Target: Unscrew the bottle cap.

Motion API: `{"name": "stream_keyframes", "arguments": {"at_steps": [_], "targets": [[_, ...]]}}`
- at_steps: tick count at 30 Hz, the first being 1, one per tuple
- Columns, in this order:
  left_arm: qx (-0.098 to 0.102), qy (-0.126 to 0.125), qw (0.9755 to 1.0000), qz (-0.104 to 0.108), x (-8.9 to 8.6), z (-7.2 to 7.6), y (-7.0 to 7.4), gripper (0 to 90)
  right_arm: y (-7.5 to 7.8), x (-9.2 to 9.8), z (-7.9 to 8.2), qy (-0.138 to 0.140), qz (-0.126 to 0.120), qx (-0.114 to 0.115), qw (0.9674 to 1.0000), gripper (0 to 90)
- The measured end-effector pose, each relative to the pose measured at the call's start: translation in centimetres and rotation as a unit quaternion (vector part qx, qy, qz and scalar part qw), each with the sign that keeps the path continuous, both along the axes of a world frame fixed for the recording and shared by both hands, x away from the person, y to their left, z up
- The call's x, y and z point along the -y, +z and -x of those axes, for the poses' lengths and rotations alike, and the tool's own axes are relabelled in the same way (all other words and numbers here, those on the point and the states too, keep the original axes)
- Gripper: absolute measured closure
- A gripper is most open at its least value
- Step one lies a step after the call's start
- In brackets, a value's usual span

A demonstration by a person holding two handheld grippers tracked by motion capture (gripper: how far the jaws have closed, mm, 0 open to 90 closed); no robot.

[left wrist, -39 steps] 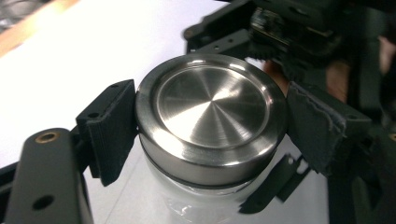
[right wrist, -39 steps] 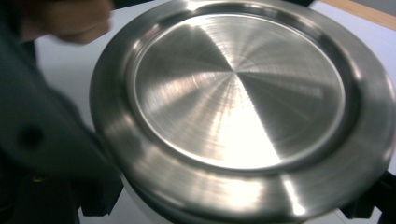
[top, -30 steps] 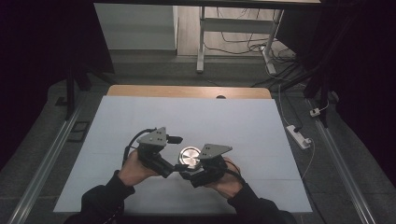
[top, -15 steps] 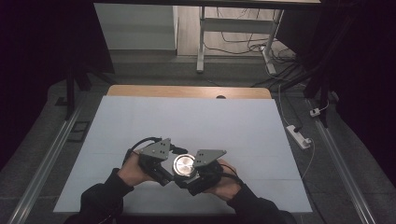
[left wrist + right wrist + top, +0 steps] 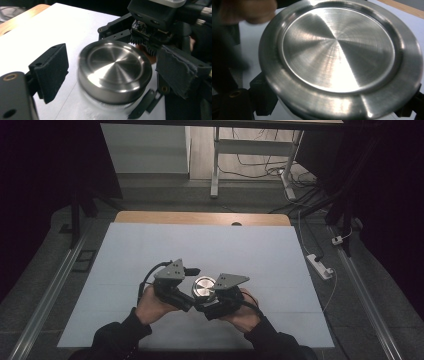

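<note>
A small round jar with a brushed steel lid (image 5: 204, 286) is held just above the white table (image 5: 200, 245), between two hands. My right gripper (image 5: 206, 301) is shut on the jar's pale body under the lid (image 5: 337, 50); its black jaws show at the bottom corners of the right gripper view. My left gripper (image 5: 116, 68) reaches in from the left. Its jaws have just been opening and stand on either side of the lid (image 5: 115, 67). The left pad (image 5: 51, 71) is clear of the rim and the right pad (image 5: 181, 72) is close beside it.
The white sheet ends in a strip of wood (image 5: 200, 217) at the far edge. On the floor at the right lie a white power strip (image 5: 320, 265) and cables. Table legs (image 5: 215, 165) stand beyond the far edge.
Half a second ago both hands and the jar sat slightly nearer the person, with the left gripper tight against the lid. Now they are back up the table and the left gripper has eased off.
</note>
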State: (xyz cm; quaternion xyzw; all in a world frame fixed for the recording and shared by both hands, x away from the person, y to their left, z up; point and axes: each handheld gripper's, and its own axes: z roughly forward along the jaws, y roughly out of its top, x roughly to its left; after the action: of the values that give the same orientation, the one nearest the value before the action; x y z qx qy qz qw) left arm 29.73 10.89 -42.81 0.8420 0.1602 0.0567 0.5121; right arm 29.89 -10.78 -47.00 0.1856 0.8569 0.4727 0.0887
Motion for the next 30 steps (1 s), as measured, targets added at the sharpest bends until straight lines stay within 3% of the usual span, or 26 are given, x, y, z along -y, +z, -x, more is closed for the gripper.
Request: {"name": "stream_keyframes", "arguments": {"at_steps": [1, 3, 5, 7, 9, 11, 13, 16, 18, 19, 20, 21, 23, 25, 27, 30], "targets": [[-0.007, -0.022, 0.9997, -0.001, -0.5, -0.2, 0.1, 9.0, 0.0, -0.1, 0.2, 0.018, 0.002, 0.004, 0.9998, 14.3], [-0.004, -0.050, 0.9987, -0.008, -0.9, -0.3, 0.2, 9.0, 0.0, -0.2, 0.2, 0.023, 0.003, 0.005, 0.9997, 14.3], [-0.002, -0.093, 0.9954, -0.023, -1.2, -0.4, 0.2, 11.1, 0.0, -0.3, 0.4, 0.043, 0.002, 0.004, 0.9991, 14.3], [0.004, -0.110, 0.9932, -0.038, -1.1, -0.3, 0.0, 11.8, 0.1, -0.7, 0.8, 0.078, 0.002, 0.000, 0.9970, 14.3], [0.009, -0.132, 0.9902, -0.044, -0.9, -0.1, -0.2, 13.5, 0.0, -0.7, 1.0, 0.083, 0.002, -0.001, 0.9965, 14.3], [0.012, -0.137, 0.9891, -0.052, -0.6, 0.1, -0.5, 16.0, 0.0, -0.9, 1.2, 0.095, 0.005, -0.002, 0.9955, 14.3], [0.030, -0.131, 0.9891, -0.060, -0.3, 0.4, -0.5, 20.3, 0.0, -1.0, 1.3, 0.100, 0.009, -0.002, 0.9950, 14.3], [0.031, -0.100, 0.9926, -0.061, 0.0, 0.5, -0.5, 20.7, 0.0, -0.9, 1.1, 0.086, 0.013, 0.003, 0.9962, 14.3], [0.029, -0.061, 0.9960, -0.059, 0.5, 0.6, -0.6, 20.7, 0.0, -0.8, 0.8, 0.068, 0.013, 0.000, 0.9976, 14.3], [0.028, -0.041, 0.9970, -0.059, 0.8, 0.6, -0.7, 20.7, -0.1, -0.5, 0.5, 0.043, 0.013, -0.001, 0.9990, 14.3], [0.026, -0.025, 0.9976, -0.059, 1.0, 0.6, -0.7, 20.7, -0.1, -0.5, 0.5, 0.043, 0.013, -0.001, 0.9990, 14.3], [0.023, -0.001, 0.9981, -0.058, 1.4, 0.7, -0.8, 20.6, -0.2, -0.3, 0.1, 0.020, 0.013, -0.003, 0.9997, 14.3], [0.020, 0.031, 0.9976, -0.058, 2.1, 0.7, -1.0, 20.5, -0.3, -0.2, 0.0, 0.007, 0.014, -0.003, 0.9999, 14.3], [0.013, 0.029, 0.9981, -0.053, 2.1, 0.4, -1.0, 19.2, -0.4, -0.1, -0.2, -0.006, 0.014, -0.003, 0.9999, 14.3], [-0.003, 0.026, 0.9992, -0.031, 1.4, 0.0, -0.7, 11.7, -0.4, 0.0, -0.2, -0.007, 0.011, -0.001, 0.9999, 14.3], [-0.016, -0.005, 0.9998, -0.007, -0.2, -0.6, -0.2, 8.6, -0.1, 0.1, -0.1, 0.004, 0.002, 0.001, 1.0000, 14.3]]}}
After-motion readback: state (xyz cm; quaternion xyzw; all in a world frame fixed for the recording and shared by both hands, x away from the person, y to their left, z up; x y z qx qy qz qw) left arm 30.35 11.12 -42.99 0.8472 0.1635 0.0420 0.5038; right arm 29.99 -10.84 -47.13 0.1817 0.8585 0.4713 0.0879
